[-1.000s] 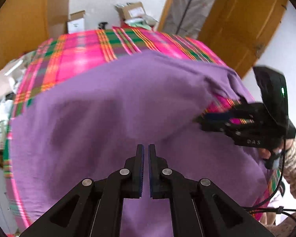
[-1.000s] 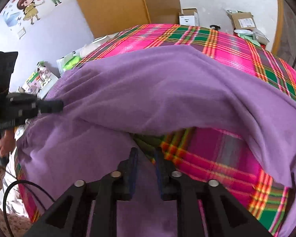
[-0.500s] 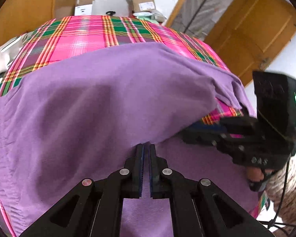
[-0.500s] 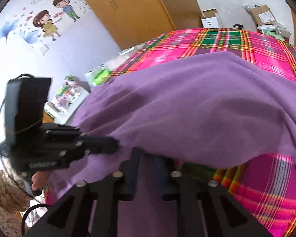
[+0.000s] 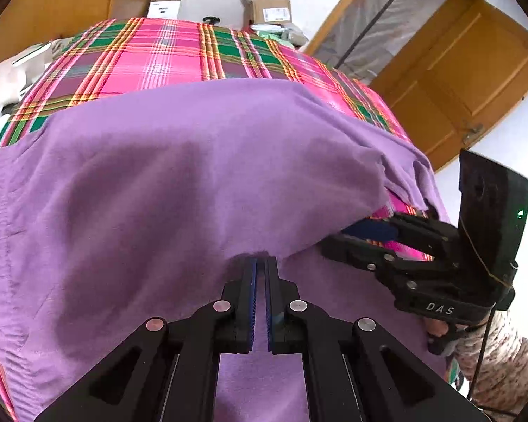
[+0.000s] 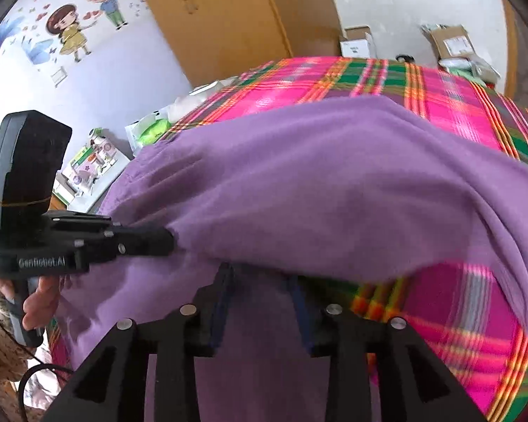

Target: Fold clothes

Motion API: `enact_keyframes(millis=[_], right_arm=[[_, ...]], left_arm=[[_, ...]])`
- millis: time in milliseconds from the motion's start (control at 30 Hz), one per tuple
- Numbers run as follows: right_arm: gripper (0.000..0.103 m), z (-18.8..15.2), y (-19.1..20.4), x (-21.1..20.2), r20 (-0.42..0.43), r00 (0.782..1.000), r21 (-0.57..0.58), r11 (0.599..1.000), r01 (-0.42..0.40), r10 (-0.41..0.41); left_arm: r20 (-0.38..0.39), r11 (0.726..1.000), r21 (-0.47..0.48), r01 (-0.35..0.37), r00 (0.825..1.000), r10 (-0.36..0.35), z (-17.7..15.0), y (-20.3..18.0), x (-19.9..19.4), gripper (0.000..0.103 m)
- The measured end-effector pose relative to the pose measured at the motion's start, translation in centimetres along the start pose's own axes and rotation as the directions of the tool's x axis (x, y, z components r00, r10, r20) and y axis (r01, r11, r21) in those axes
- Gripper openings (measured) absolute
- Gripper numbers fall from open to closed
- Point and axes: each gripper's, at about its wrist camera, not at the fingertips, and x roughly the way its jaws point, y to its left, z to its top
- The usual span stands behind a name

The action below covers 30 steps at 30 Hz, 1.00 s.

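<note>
My left tool (image 5: 260, 263) is closed on the edge of the purple garment (image 5: 179, 176); its two fingers stand together with only a thin gap, and the cloth edge goes in at their tips. One second ago this edge hung higher in front of me and the fold was loose. Now the upper layer has come down toward me, over the lower layer of the same garment, which lies under my tools.

My right tool (image 6: 260, 281) has changed more. Before, its fingers were narrow, on the cloth; now they stand clearly apart, so this tool is open, and the purple edge lies across their tips without being held. In the left wrist view the right tool (image 5: 366, 235) is just beside my left one, on its right, with fingers spread.

The garment lies on the bed with the pink plaid cover (image 6: 457, 316), straight ahead of both tools, and a piece of the cover shows bare under the lifted fold on the right.

I judge that the fold is almost laid: the right side is released, and the left side must still be let go. The right corner looks a little bunched and may need smoothing.
</note>
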Motion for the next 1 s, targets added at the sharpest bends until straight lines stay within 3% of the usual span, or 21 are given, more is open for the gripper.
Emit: enact_keyframes(millis=[133, 233, 333, 433, 500, 567, 667, 700, 800, 900, 1000], right_arm=[[0.034, 0.7, 1.1, 1.0, -0.007, 0.998, -0.020, 0.998, -0.056, 0.056], [0.009, 0.5, 1.6, 0.5, -0.014, 0.995, -0.032, 0.994, -0.102, 0.102], [0.009, 0.4, 1.2, -0.6, -0.012, 0.981, 0.035, 0.981, -0.192, 0.192], [0.009, 0.2, 0.1, -1.4, -0.005, 0.953, 0.140, 0.944, -0.299, 0.303], [0.010, 0.0, -0.6, -0.8, -0.022, 0.949, 0.197, 0.932, -0.303, 0.313], [0.010, -0.4, -1.1, -0.7, -0.038, 0.962, 0.225, 0.940, -0.256, 0.271], [0.010, -1.1, -1.4, -2.6, 0.005, 0.965, 0.214, 0.943, -0.256, 0.261], [0.010, -1.3, -1.5, -3.5, 0.018, 0.969, 0.201, 0.949, -0.243, 0.244], [0.012, -2.4, -2.4, -6.5, 0.064, 0.989, 0.187, 0.972, -0.140, 0.131], [0.022, -4.2, -4.6, -10.1, 0.115, 0.993, 0.226, 0.973, -0.039, 0.013], [0.027, -6.2, -7.6, -13.2, 0.133, 0.980, 0.292, 0.951, 0.104, -0.148]], left_arm=[[0.004, 0.999, -0.033, -0.004, 1.000, 0.004, 0.5, 0.6, 0.3, 0.004], [0.019, 0.998, -0.060, -0.005, 1.000, 0.006, 0.7, 1.0, 0.0, 0.004], [0.029, 0.996, -0.084, -0.022, 0.999, 0.024, 0.9, 1.5, -0.1, 0.004], [0.020, 0.995, -0.097, -0.033, 0.999, 0.035, 0.9, 1.7, 0.1, 0.004], [0.014, 0.994, -0.095, -0.048, 0.999, 0.049, 0.8, 1.6, 0.4, 0.004], [0.027, 0.994, -0.089, -0.070, 0.997, 0.073, 0.8, 1.1, 0.0, 0.004], [0.060, 0.997, -0.044, -0.067, 0.996, 0.070, 0.9, -0.4, -0.7, 0.005], [0.070, 0.996, -0.017, -0.082, 0.994, 0.083, 1.1, -1.1, -0.7, 0.009], [0.090, 0.992, 0.054, -0.112, 0.990, 0.107, 1.7, -3.4, -0.6, 0.010], [0.092, 0.987, 0.110, -0.117, 0.990, 0.107, 2.2, -5.4, -0.1, 0.012], [0.094, 0.978, 0.166, -0.128, 0.989, 0.114, 2.3, -7.4, 0.6, 0.028]])
